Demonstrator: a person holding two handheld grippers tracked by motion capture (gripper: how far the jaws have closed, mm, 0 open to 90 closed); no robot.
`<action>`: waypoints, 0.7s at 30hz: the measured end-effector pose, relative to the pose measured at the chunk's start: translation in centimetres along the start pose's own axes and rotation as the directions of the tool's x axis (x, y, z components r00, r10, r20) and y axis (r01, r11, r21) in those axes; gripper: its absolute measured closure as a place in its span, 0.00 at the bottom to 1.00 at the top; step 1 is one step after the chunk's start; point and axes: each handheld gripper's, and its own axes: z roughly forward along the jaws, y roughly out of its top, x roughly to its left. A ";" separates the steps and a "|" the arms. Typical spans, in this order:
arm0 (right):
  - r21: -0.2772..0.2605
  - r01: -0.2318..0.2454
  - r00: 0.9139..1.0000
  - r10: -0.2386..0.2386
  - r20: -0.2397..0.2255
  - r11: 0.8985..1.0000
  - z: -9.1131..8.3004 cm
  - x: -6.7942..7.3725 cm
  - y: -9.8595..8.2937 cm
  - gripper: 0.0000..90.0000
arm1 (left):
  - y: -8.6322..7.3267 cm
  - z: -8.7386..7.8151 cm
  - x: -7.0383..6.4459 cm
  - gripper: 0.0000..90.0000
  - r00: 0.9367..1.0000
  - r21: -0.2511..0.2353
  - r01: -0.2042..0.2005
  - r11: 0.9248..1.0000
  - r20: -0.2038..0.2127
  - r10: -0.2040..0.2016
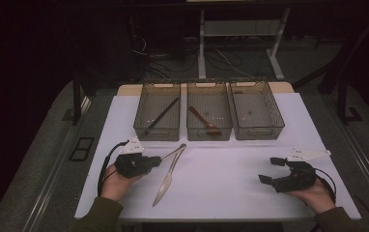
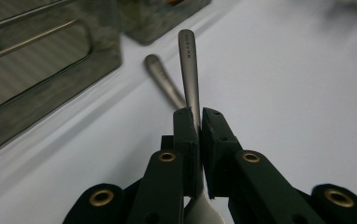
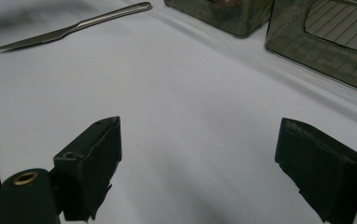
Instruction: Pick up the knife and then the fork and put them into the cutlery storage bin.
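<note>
A slim silver metal spoon [image 2: 189, 70] is pinched mid-handle by the closed left gripper [image 2: 199, 116], just in front of the left smoky plastic bin [image 1: 157, 112]. A silver knife [image 1: 167, 179] lies beside it. The narrow edge grip could let the spoon swivel or slip. The right gripper [image 3: 214, 154] is held wide open, empty.

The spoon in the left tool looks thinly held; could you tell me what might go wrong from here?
1. The left tool pinches the spoon on the narrow handle just above the bowl, so it may pivot or slip when lifted.
2. The knife lies right beside it and could be nudged.
3. The bins stand close ahead, so the long handle may catch a rim.
</note>
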 end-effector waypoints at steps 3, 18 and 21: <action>0.004 0.012 1.000 -0.012 -0.003 1.000 0.1 0.1 0.1 0.16 | 0.6 0.4 -0.7 0.94 0.999 -0.003 -0.027 1.000 0.035 0.027; 0.034 0.089 0.995 -0.088 -0.048 0.995 0.7 0.3 1.0 0.22 | 3.3 3.1 -3.7 0.94 0.972 0.016 -0.178 0.984 0.162 0.173; 0.038 0.112 0.991 -0.108 -0.079 0.993 0.8 0.4 1.8 0.23 | 3.8 3.9 -4.3 0.94 0.960 0.022 -0.207 0.978 0.200 0.198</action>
